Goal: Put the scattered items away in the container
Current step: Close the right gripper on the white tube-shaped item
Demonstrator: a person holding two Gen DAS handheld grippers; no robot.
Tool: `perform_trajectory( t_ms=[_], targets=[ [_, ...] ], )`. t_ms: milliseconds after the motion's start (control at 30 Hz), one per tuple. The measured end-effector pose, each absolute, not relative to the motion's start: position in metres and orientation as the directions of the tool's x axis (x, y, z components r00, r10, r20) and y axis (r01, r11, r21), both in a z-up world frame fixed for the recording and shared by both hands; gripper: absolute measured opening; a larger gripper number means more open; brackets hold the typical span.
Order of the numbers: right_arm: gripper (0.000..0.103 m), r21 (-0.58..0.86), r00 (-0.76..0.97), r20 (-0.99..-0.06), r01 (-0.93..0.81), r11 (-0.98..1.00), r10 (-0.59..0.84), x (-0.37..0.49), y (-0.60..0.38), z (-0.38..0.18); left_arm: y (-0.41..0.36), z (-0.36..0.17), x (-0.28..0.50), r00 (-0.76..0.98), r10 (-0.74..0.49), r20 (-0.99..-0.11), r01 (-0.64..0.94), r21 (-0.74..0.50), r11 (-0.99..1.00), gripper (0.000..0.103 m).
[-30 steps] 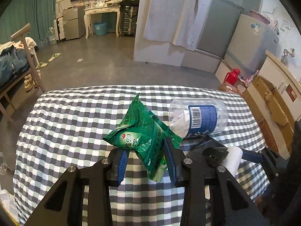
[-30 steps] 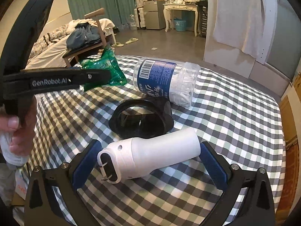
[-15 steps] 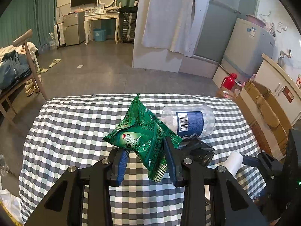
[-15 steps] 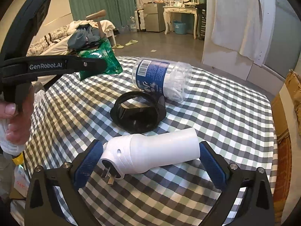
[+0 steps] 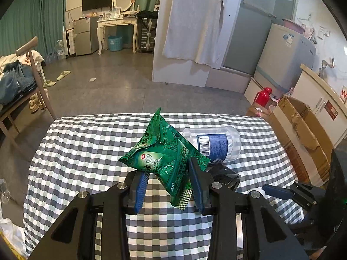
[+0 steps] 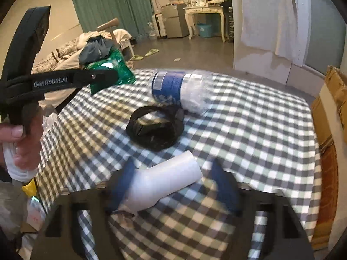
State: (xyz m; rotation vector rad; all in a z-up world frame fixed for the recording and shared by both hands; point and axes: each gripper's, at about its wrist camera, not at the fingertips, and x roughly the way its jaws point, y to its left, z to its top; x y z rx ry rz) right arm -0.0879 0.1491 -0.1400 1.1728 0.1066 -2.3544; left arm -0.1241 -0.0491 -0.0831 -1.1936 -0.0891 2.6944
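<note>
Holding a green packet (image 5: 164, 162) and a white plug adapter (image 6: 161, 186) above the checkered table (image 5: 86, 147).

Left gripper (image 5: 168, 187) has its blue fingers closed on the green packet, lifted over the table. Right gripper (image 6: 173, 186) is blurred; the white plug adapter sits between its fingers, but I cannot tell if they press it. Beyond the adapter lies a black ring-shaped item (image 6: 156, 127), and just behind that a clear bottle (image 6: 180, 93) on its side.

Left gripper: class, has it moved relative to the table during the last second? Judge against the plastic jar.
Yes. The left gripper has pulled back and risen: the plastic jar and checked table look smaller and farther.
</note>
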Motion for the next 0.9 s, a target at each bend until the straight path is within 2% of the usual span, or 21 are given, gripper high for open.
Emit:
perform_trajectory(
  t_ms=[167,267,400,433,467,567,633,900],
  targets=[
    [0.103,0.060,-0.480,-0.781,0.580,-0.813,-0.400,-0.072,0.127,-0.144,-0.047,-0.084,-0.122,-0.655,0.203,-0.728,-0.153,-0.135,-0.979,0.037],
    [0.103,-0.027,-0.491,-0.812,0.573,-0.819,-0.316,-0.073,0.116,-0.154,-0.049,-0.085,-0.121,-0.655,0.204,-0.727,-0.151,-0.138,-0.979,0.037],
    [0.101,-0.043,-0.494,-0.813,0.579,-0.814,-0.308,-0.075,0.109,-0.160,-0.050,-0.085,-0.121,-0.655,0.203,-0.728,-0.149,-0.138,-0.979,0.037],
    [0.093,-0.029,-0.491,-0.811,0.578,-0.816,-0.319,-0.076,0.110,-0.159,-0.050,-0.086,-0.121,-0.655,0.202,-0.728,-0.149,-0.138,-0.979,0.037],
    [0.081,0.005,-0.472,-0.813,0.581,-0.814,-0.342,-0.078,0.112,-0.159,-0.049,-0.086,-0.120,-0.655,0.202,-0.728,-0.148,-0.138,-0.979,0.037],
    [0.063,0.035,-0.459,-0.812,0.579,-0.815,-0.361,-0.077,0.117,-0.157,-0.049,-0.085,-0.120,-0.657,0.202,-0.726,-0.147,-0.140,-0.979,0.037],
    [0.057,0.052,-0.455,-0.810,0.573,-0.818,-0.370,-0.077,0.119,-0.155,-0.049,-0.083,-0.119,-0.661,0.202,-0.722,-0.147,-0.140,-0.979,0.037],
    [0.056,0.099,-0.481,-0.776,0.546,-0.832,-0.408,-0.074,0.135,-0.145,-0.042,-0.075,-0.115,-0.674,0.210,-0.709,-0.158,-0.140,-0.977,0.037]
  ],
)
